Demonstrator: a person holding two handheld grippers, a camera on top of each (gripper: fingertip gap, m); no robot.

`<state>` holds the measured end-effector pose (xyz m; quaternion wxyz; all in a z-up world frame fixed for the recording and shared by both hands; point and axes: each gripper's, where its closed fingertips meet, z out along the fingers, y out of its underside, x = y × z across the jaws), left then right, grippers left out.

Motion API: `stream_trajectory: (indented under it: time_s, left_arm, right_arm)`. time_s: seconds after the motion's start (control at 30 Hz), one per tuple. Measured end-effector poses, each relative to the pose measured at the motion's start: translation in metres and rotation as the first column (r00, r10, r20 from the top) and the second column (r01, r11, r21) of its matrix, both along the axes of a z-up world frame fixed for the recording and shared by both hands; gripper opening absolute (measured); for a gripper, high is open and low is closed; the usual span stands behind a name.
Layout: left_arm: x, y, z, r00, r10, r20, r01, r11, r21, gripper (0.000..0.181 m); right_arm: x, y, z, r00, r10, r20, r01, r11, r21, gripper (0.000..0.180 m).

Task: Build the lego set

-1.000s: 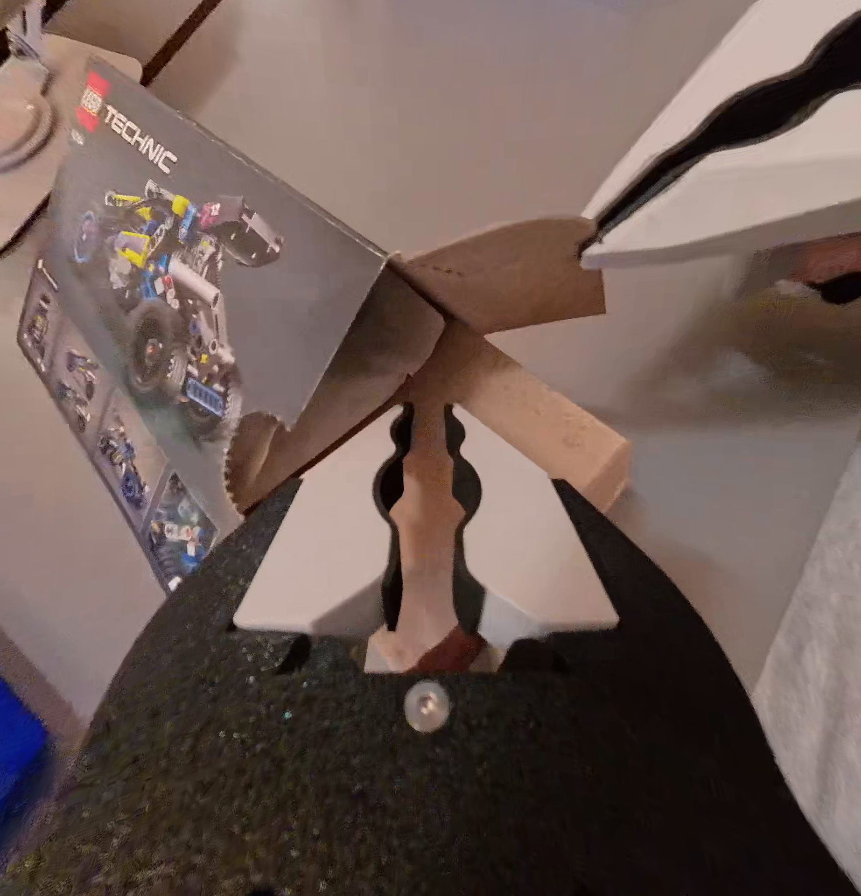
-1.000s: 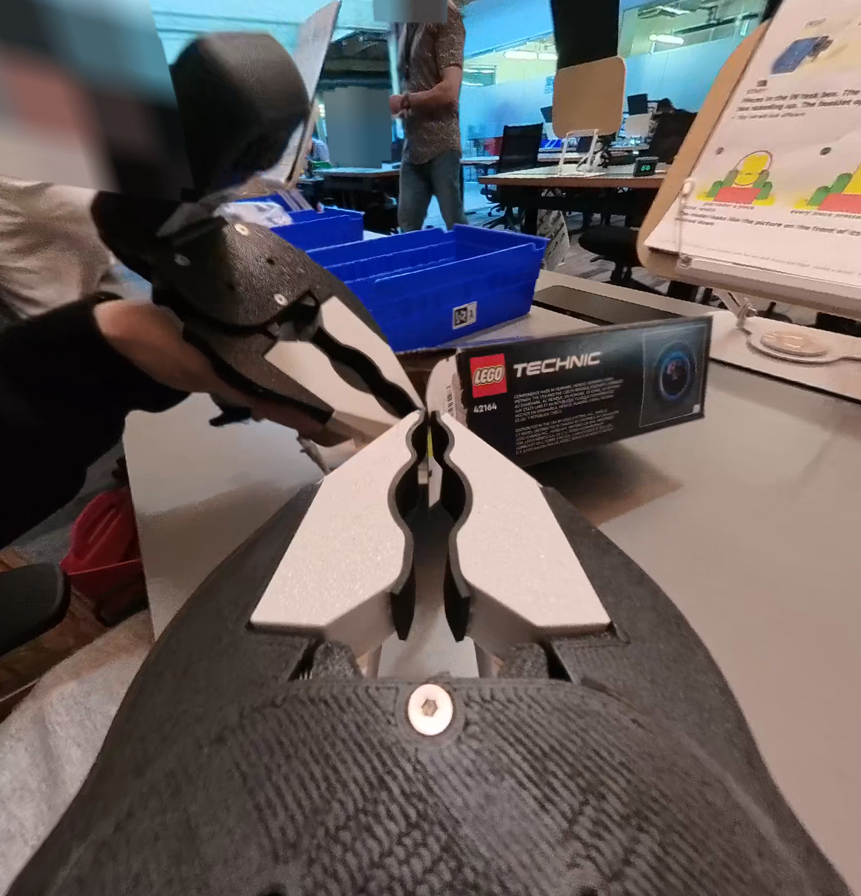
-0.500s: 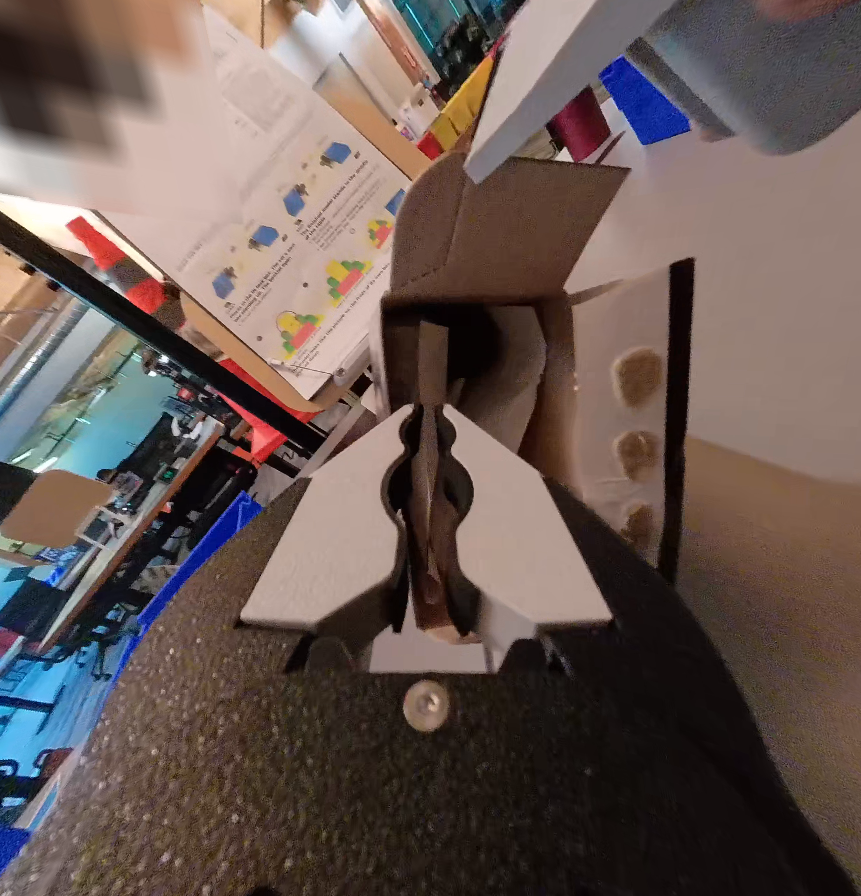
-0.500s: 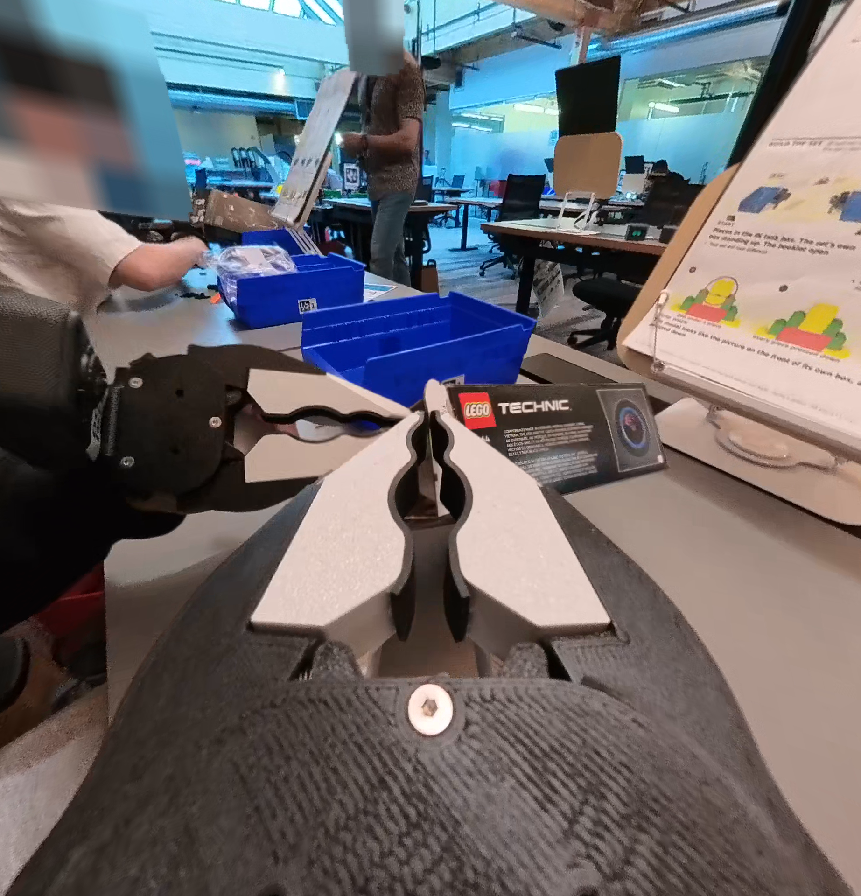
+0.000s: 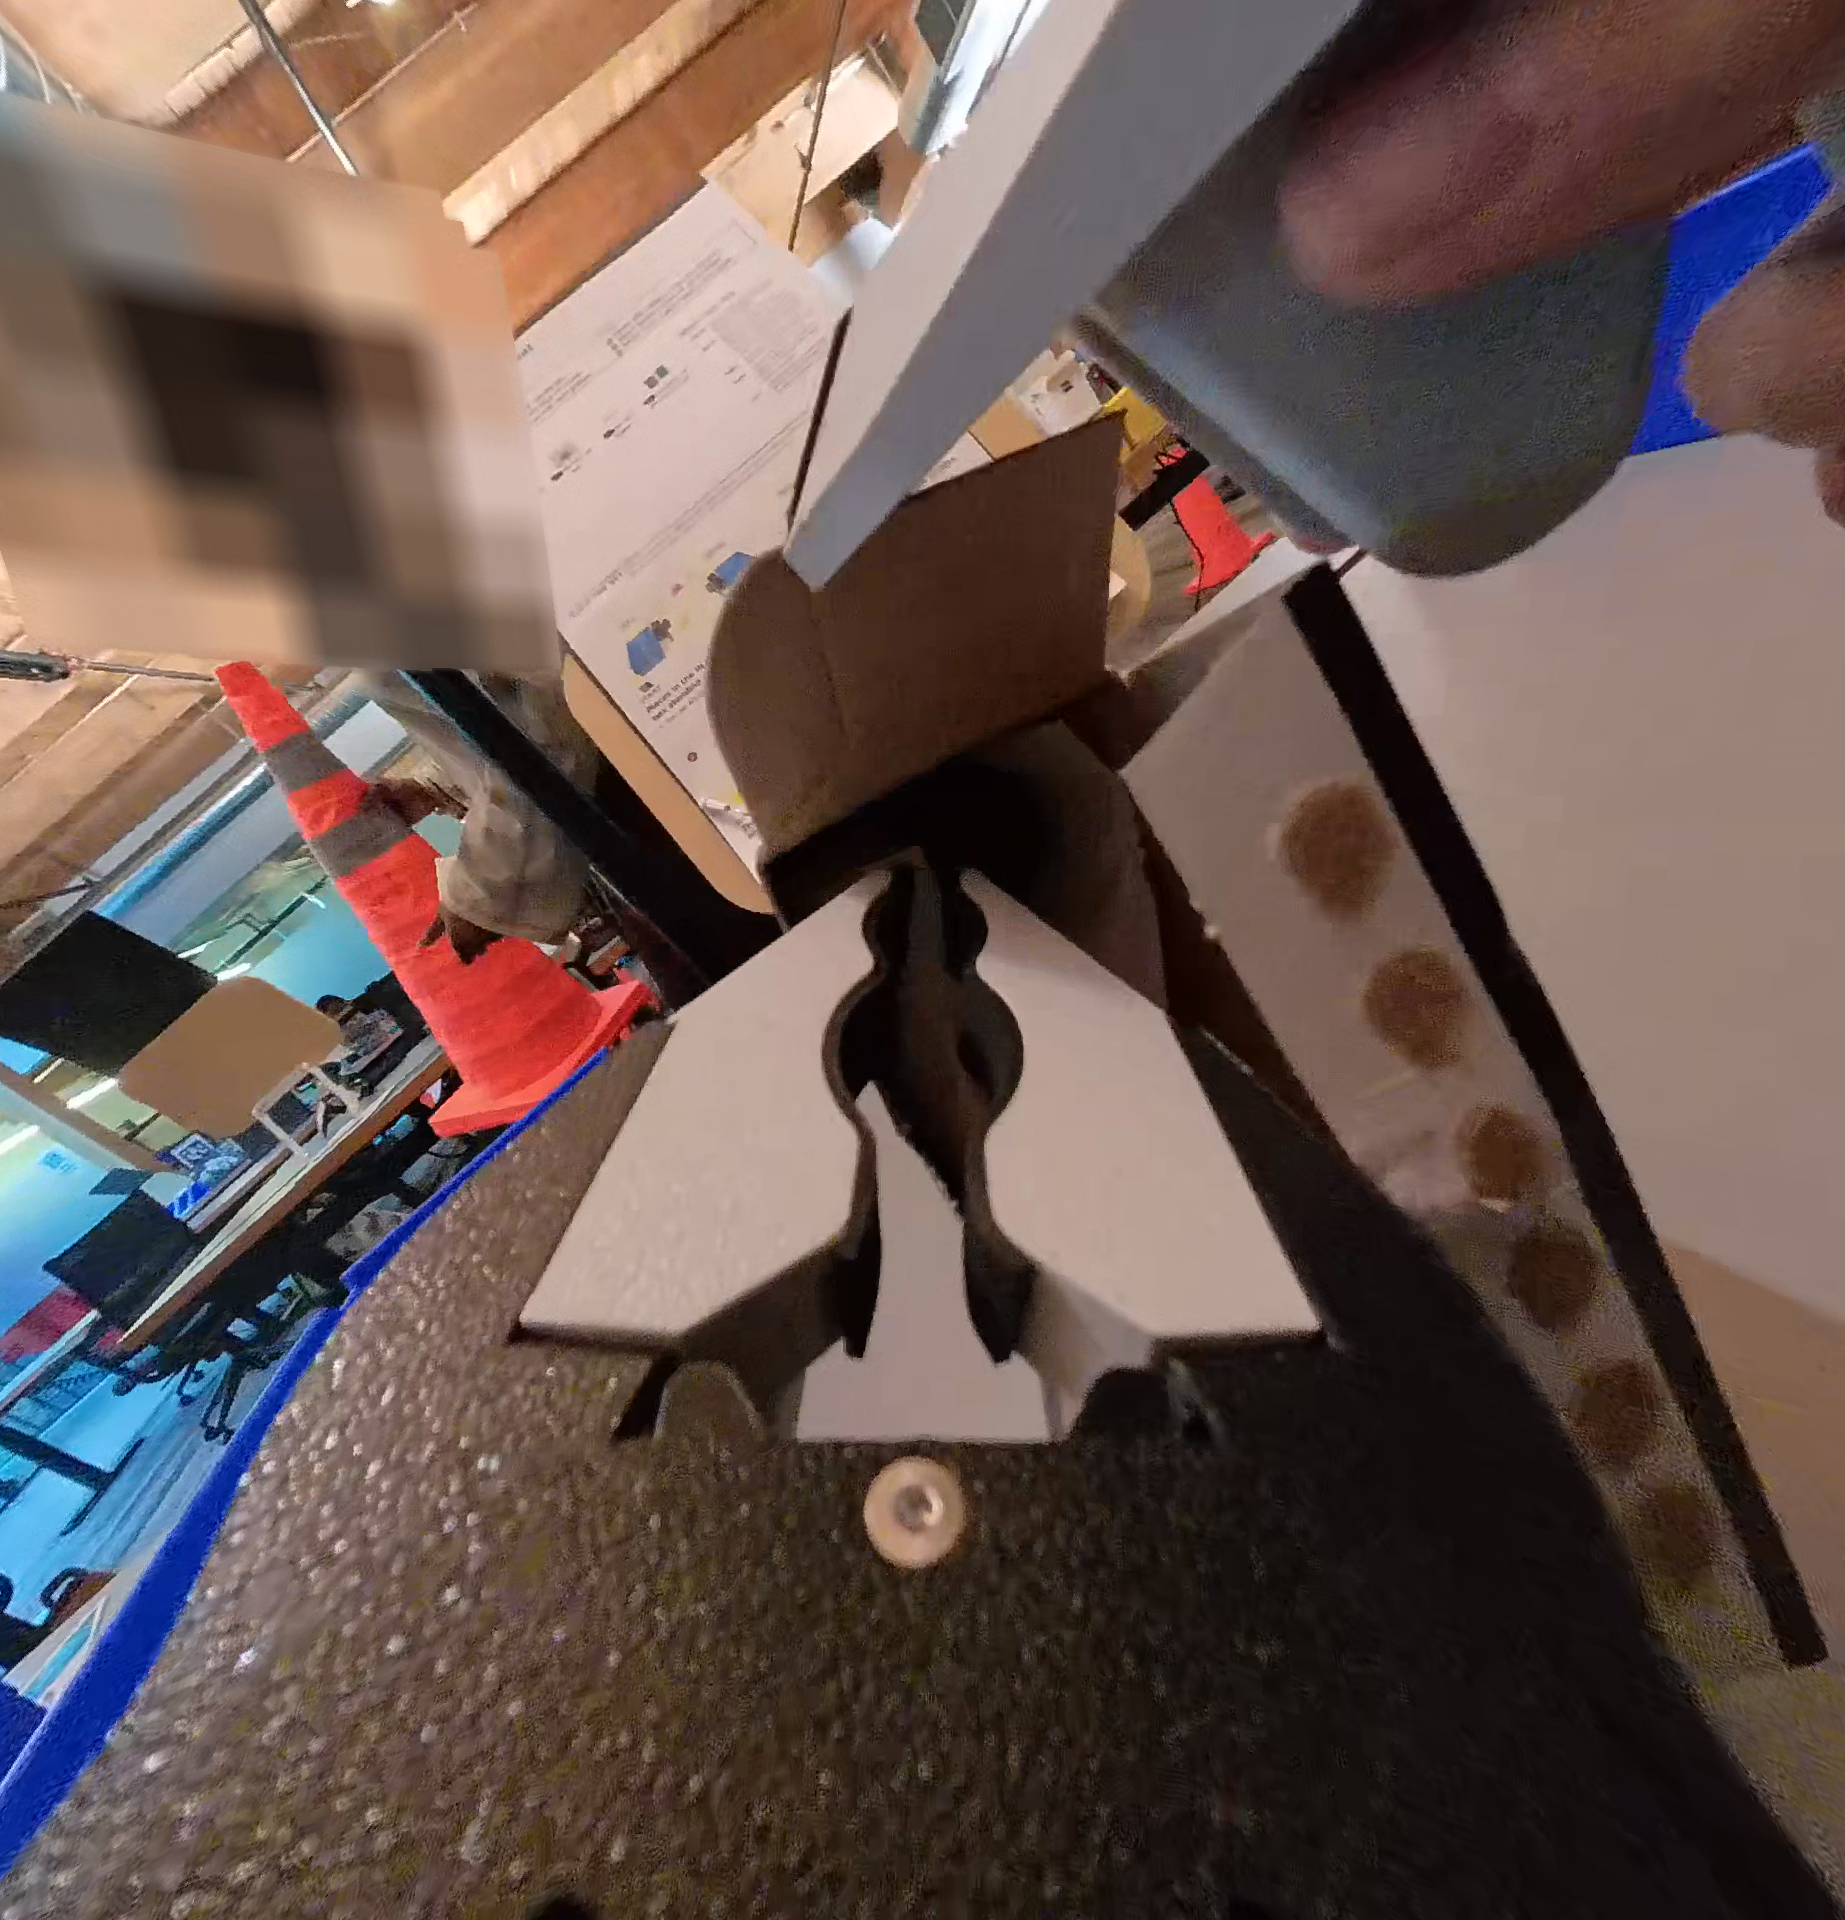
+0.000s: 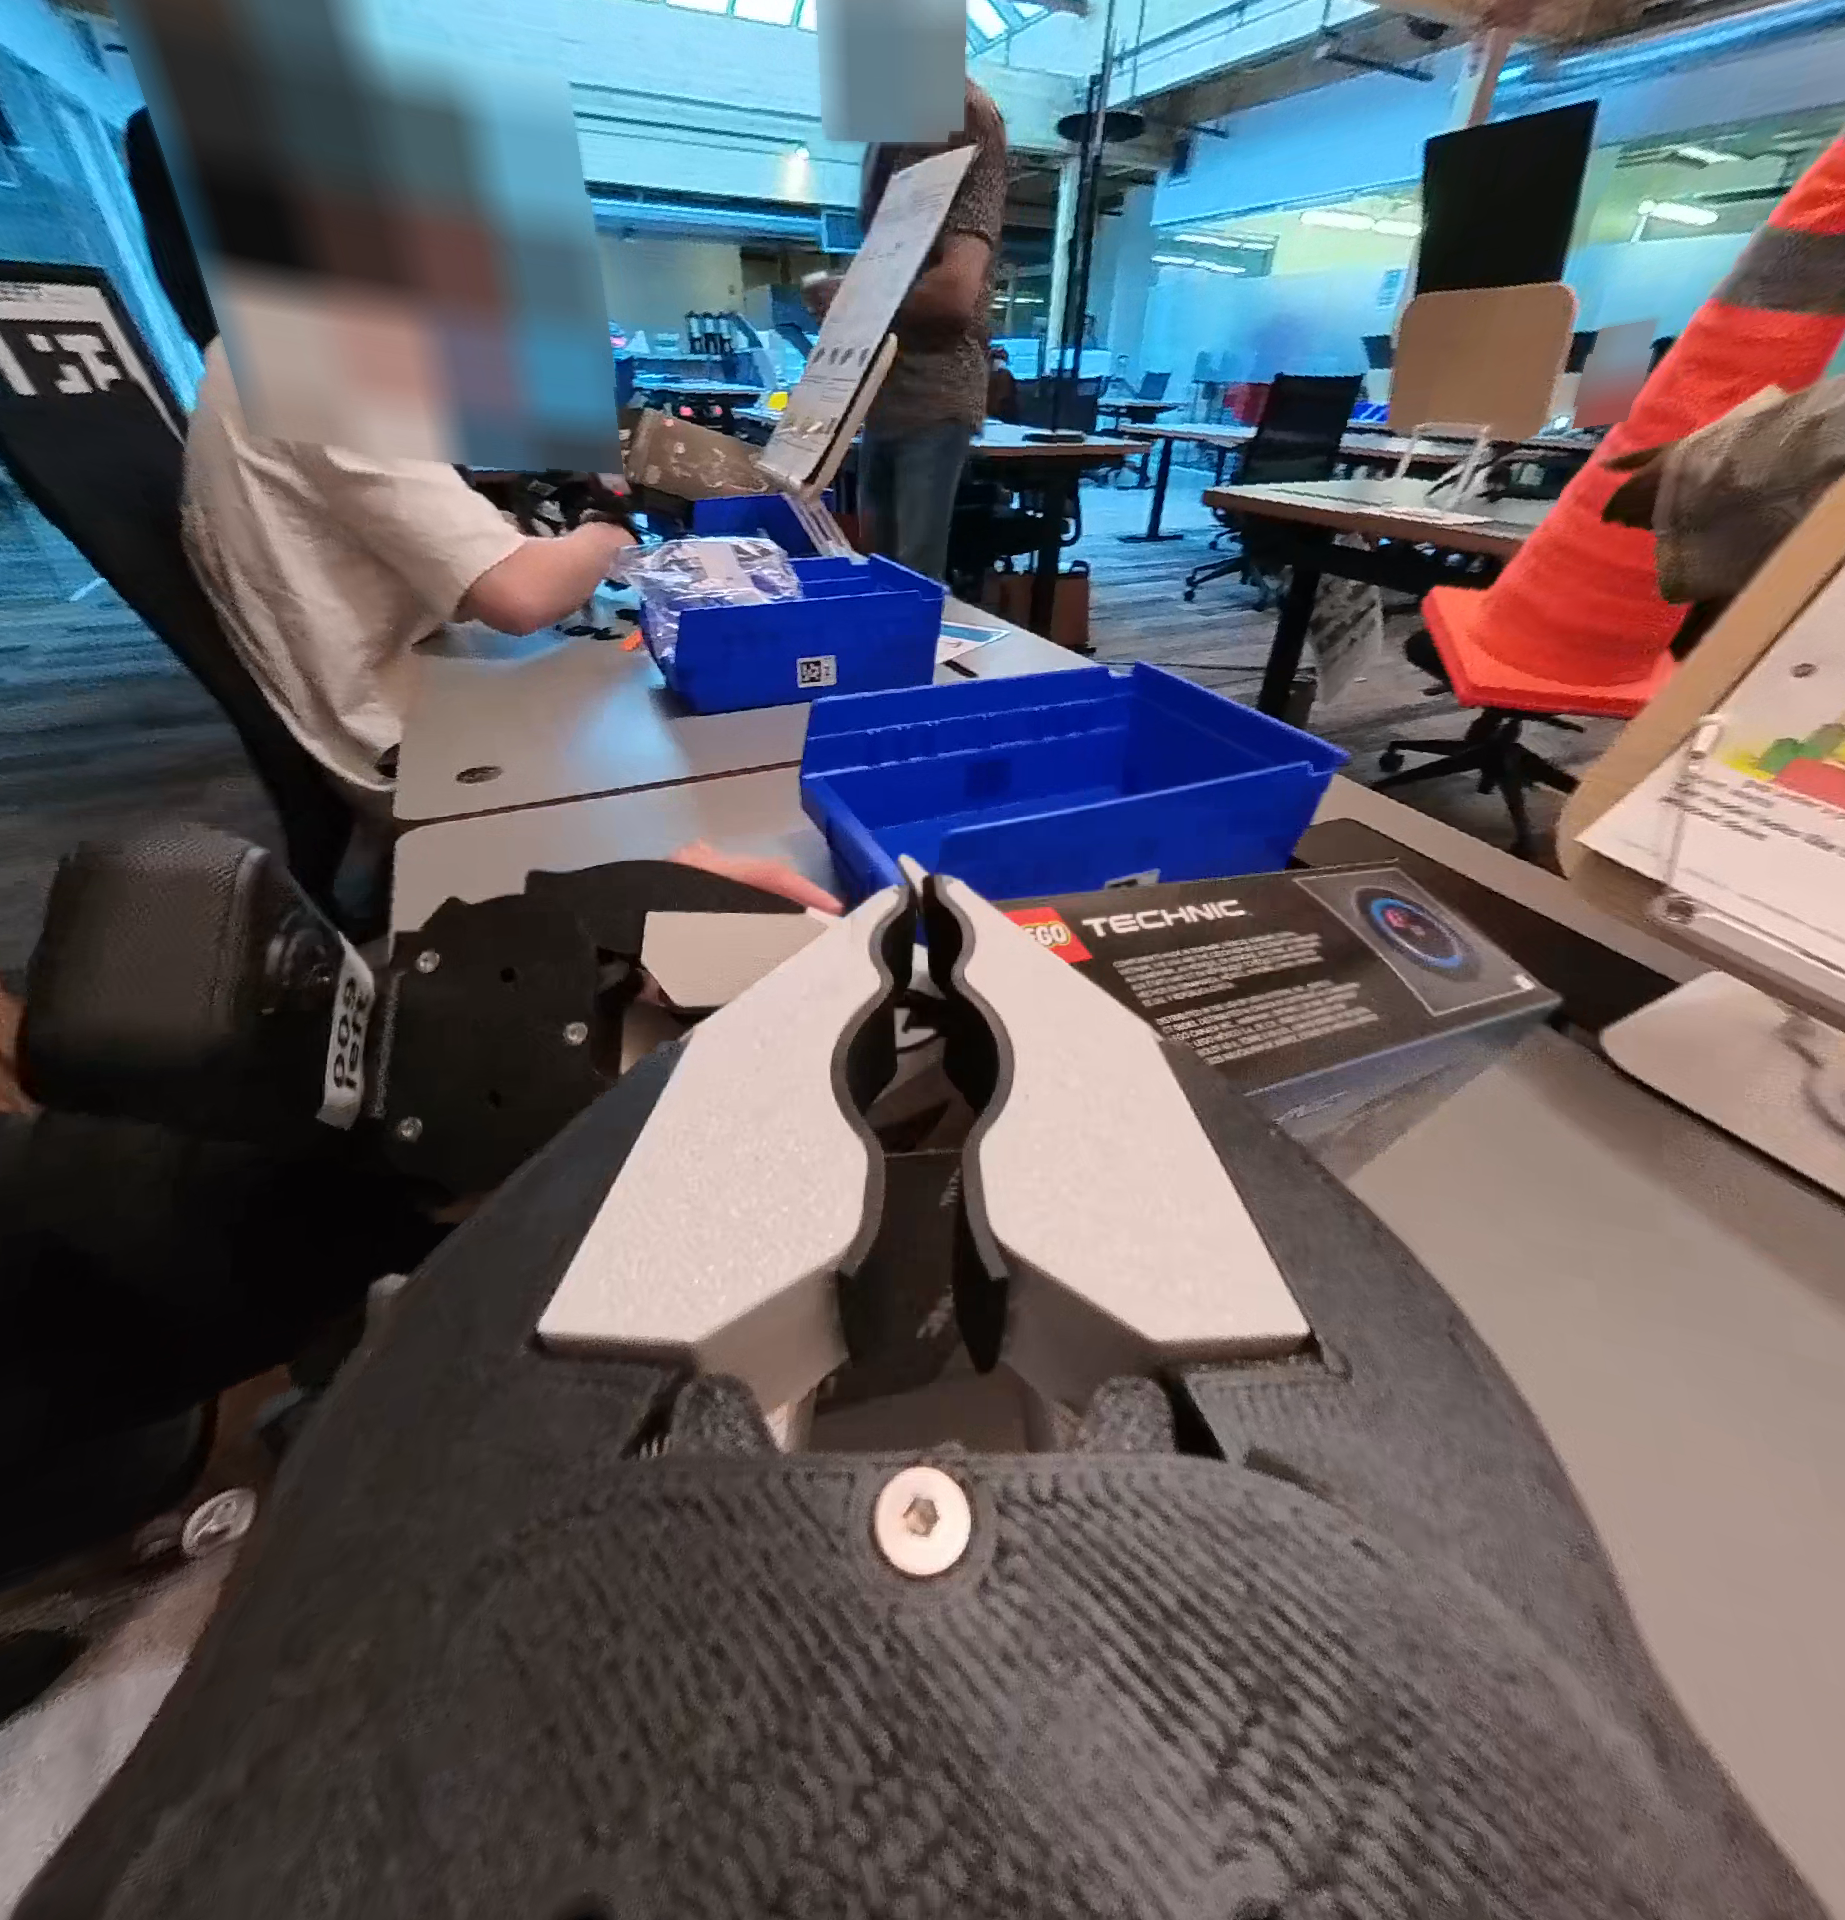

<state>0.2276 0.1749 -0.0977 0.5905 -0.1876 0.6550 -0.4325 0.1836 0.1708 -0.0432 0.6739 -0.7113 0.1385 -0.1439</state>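
Note:
The dark lego box (image 6: 1313, 977) lies on the grey table (image 6: 1624, 1299) with its open end towards me. My right gripper (image 6: 920, 894) is shut on a thin flap of the box, and a pale sliver of that flap shows at the tips. In the left wrist view its grey finger (image 5: 1001, 260) meets the brown upper flap (image 5: 949, 623). My left gripper (image 5: 923, 883) is shut on another flap at the box's open mouth. A side flap with glue dots (image 5: 1417, 987) stands out to the right. The left gripper also shows in the right wrist view (image 6: 710, 951), left of the box end.
A blue bin (image 6: 1063, 769) stands just behind the box, and a second blue bin (image 6: 793, 634) is farther back. An instruction sheet on a stand (image 6: 1780, 790) is at the right. An orange cone (image 6: 1624, 520) and a seated person (image 6: 326, 540) are beyond. One gripper's finger ends stand about 7 centimetres off the other's.
My left gripper has closed on the box flap. Its view has swung from looking down on the box to looking into its open end. The right gripper has stayed shut on its flap.

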Motion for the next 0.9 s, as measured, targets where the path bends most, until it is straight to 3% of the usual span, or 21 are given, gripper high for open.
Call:
stream_trajectory:
  time_s: [0.17, 0.33, 0.47, 0.6, 0.73, 0.9]
  left_arm:
    - [-0.006, 0.015, 0.004, 0.997, 0.062, -0.036, -0.067, 0.98, -0.185, 0.005]
    - [-0.001, 0.028, -0.009, 0.988, 0.153, -0.028, -0.155, 0.962, -0.225, 0.0]
    - [0.003, 0.034, -0.021, 0.989, 0.126, -0.072, -0.143, 0.93, -0.339, 0.0]
    - [0.007, 0.04, -0.03, 0.988, 0.132, -0.085, -0.153, 0.927, -0.341, 0.0]
    - [0.006, 0.054, -0.032, 0.986, 0.071, -0.148, -0.134, 0.871, -0.472, 0.0]
    - [-0.006, 0.082, -0.027, 0.98, -0.039, -0.193, -0.072, 0.842, -0.534, 0.0]
  right_arm:
    - [0.002, 0.012, 0.002, 0.998, -0.005, 0.057, 0.007, 0.999, -0.036, 0.0]
    - [-0.003, 0.027, -0.009, 0.998, 0.031, 0.048, -0.028, 0.997, -0.07, 0.0]
    - [-0.009, 0.038, -0.025, 0.998, 0.058, 0.036, -0.054, 0.993, -0.105, 0.0]
    - [-0.009, 0.045, -0.036, 0.997, 0.072, 0.002, -0.071, 0.991, -0.11, 0.0]
    - [-0.022, 0.048, -0.04, 0.98, 0.199, 0.022, -0.195, 0.975, -0.109, 0.0]
    - [0.022, 0.006, -0.045, 0.989, 0.109, 0.103, -0.097, 0.989, -0.11, 0.055]
